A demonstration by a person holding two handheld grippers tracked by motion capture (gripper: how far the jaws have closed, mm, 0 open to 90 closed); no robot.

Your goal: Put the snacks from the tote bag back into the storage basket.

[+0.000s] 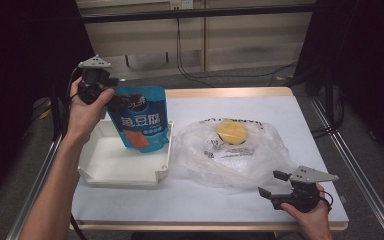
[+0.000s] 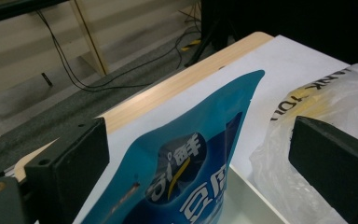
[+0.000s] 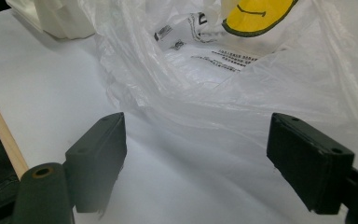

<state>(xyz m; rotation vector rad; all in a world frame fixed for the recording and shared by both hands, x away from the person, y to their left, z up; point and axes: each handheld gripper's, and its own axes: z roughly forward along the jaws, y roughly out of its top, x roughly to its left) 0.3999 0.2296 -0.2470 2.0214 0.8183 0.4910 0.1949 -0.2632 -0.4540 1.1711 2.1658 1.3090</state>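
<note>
A person sits at a table [image 1: 145, 205] covered with a smooth white sheet, its pale wooden edge showing at the front and back. The landmark is a shallow white tray [image 1: 111, 167] with rounded, moulded corners, lying on the left half of the table.

A glossy blue pouch [image 1: 142, 117], flat and flexible with white lettering and an orange patch, stands in the tray and leans against its far right rim, tilted slightly. Its sealed top corner rises above the tray. The left gripper [image 1: 111, 86], black and blocky with a grey three-cornered plate on top, is held above the tray's far left corner. In the left gripper view its jaws stand wide apart, with the pouch's upper part between them; neither pad presses on it.

Just right of the tray lies a crumpled, see-through plastic bag [image 1: 230, 152], soft and wrinkled, printed with black text and a yellow round face [image 1: 231, 131]. Its edge nearly reaches the tray's right wall.

The right gripper [image 1: 272, 184] hovers well right of the tray, near the table's front edge, at the bag's near corner. Its jaws are spread wide and hold nothing; bare sheet lies between them.

Open white surface remains in front of the tray and bag.
</note>
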